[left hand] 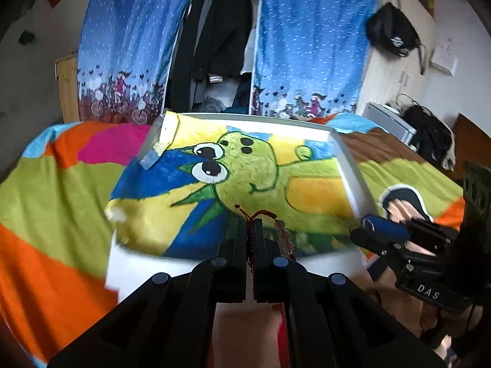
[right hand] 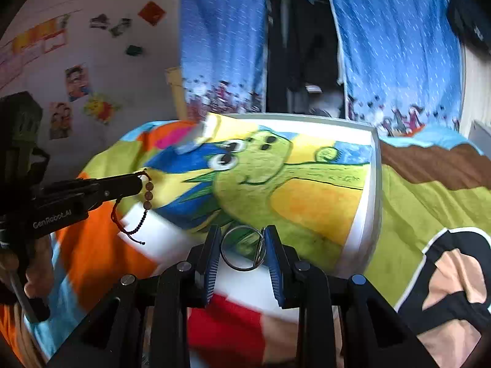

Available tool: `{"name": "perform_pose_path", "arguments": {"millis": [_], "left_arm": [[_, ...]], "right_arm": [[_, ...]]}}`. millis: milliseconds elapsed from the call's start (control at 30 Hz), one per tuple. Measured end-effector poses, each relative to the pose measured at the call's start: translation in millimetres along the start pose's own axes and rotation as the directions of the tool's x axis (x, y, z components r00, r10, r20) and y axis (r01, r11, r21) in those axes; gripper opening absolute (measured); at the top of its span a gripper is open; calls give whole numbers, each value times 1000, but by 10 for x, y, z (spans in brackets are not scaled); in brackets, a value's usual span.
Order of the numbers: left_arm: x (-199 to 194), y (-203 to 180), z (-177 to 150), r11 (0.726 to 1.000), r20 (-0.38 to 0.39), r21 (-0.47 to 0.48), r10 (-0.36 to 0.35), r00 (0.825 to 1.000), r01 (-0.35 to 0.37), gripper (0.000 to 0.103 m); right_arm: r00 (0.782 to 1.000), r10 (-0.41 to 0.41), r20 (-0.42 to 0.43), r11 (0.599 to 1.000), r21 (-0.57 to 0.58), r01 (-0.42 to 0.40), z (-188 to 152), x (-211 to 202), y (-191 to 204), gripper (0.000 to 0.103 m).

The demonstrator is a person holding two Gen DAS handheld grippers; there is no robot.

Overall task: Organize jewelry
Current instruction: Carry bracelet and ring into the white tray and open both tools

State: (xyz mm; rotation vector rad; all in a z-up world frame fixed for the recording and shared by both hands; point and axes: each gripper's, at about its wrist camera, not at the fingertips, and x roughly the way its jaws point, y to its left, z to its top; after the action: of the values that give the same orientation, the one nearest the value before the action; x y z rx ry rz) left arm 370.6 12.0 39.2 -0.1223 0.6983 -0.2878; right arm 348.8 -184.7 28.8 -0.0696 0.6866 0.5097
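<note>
Left wrist view: your left gripper (left hand: 249,224) sits bottom centre, jaws pressed nearly together on the cord of a beaded bracelet (left hand: 284,236). The red cord loops up over the fingertips; the pale beads hang just right of them. You're pinching the thin cord, probably because the beads would roll out of a flat grip. The white tray (left hand: 349,171), lined with a cartoon cloth, fills mid-frame on the bright blanket (left hand: 55,190). Your right gripper (left hand: 365,225) shows at right edge, level with the tray's near corner.

Right wrist view: your right gripper (right hand: 242,245) holds a metal ring (right hand: 242,248) between partly open jaws, pads bearing on its two sides, ring face toward the lens. It hangs over the tray's (right hand: 373,184) near rim. At left, the left gripper (right hand: 139,181) carries the bracelet (right hand: 144,205) dangling clear of the blanket (right hand: 408,220), apparently lifted to keep it from snagging.
</note>
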Motion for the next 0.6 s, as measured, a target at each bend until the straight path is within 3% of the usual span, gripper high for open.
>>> {"name": "perform_pose_path", "arguments": {"millis": [200,367,433,500,567,600], "left_arm": [[558,271,43,994,-56,-111,-13,998,7,1],[738,344,-83,990,-111,-140,-19,994,3,1],[760,359,-130,990,-119,-143,-10,993,-7,2],[771,353,-138,989,-126,-145,-21,992,2,3],[746,330,-134,991,-126,-137,-21,992,3,12],[707,318,-125,992,-122,-128,-16,992,0,28]], "right_arm": [[996,-54,-77,997,58,59,-9,389,-289,28],[991,-90,-94,995,31,93,-133,468,-319,29],[990,-103,-94,994,27,106,-137,488,-325,38],[991,-110,-77,993,31,113,-133,465,-331,61],[993,-109,-53,993,37,111,-125,409,-332,63],[992,-118,-45,992,34,119,-117,383,-321,63]]}}
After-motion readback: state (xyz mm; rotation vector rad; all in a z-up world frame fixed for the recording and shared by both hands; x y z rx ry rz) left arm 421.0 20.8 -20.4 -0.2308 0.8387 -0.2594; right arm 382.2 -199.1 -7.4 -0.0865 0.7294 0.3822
